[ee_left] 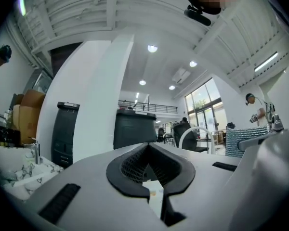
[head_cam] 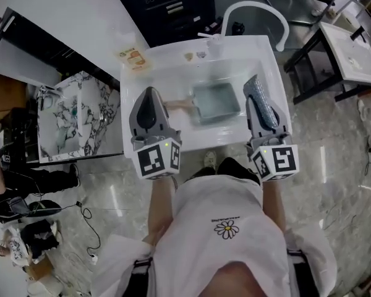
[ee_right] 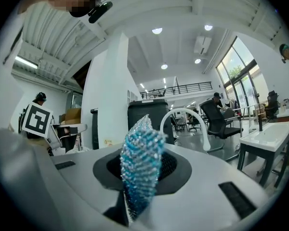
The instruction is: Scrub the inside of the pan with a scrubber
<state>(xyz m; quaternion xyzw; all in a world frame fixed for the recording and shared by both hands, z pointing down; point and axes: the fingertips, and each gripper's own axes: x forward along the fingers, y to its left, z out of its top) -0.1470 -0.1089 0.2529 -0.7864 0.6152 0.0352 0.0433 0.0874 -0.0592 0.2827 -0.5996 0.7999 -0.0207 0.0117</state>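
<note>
A square grey pan [head_cam: 217, 101] with a wooden handle [head_cam: 176, 106] lies inside the white sink [head_cam: 173, 73]. My left gripper [head_cam: 149, 94] hovers over the sink's left part, beside the handle. It is shut, with nothing between its pads [ee_left: 135, 170]. My right gripper [head_cam: 255, 101] is held over the sink's right edge, just right of the pan. It is shut on a sparkly blue scrubber [head_cam: 261, 99], which sticks up between the jaws in the right gripper view [ee_right: 140, 165]. Both gripper views look out level across the room, so the pan is not seen in them.
A white arched faucet [head_cam: 255, 10] rises at the sink's back. A small printed card [head_cam: 133, 56] lies on the back left rim. A marble-patterned basin [head_cam: 80, 113] stands to the left, a white table [head_cam: 352, 48] to the right, and a dark cabinet [head_cam: 173, 5] behind.
</note>
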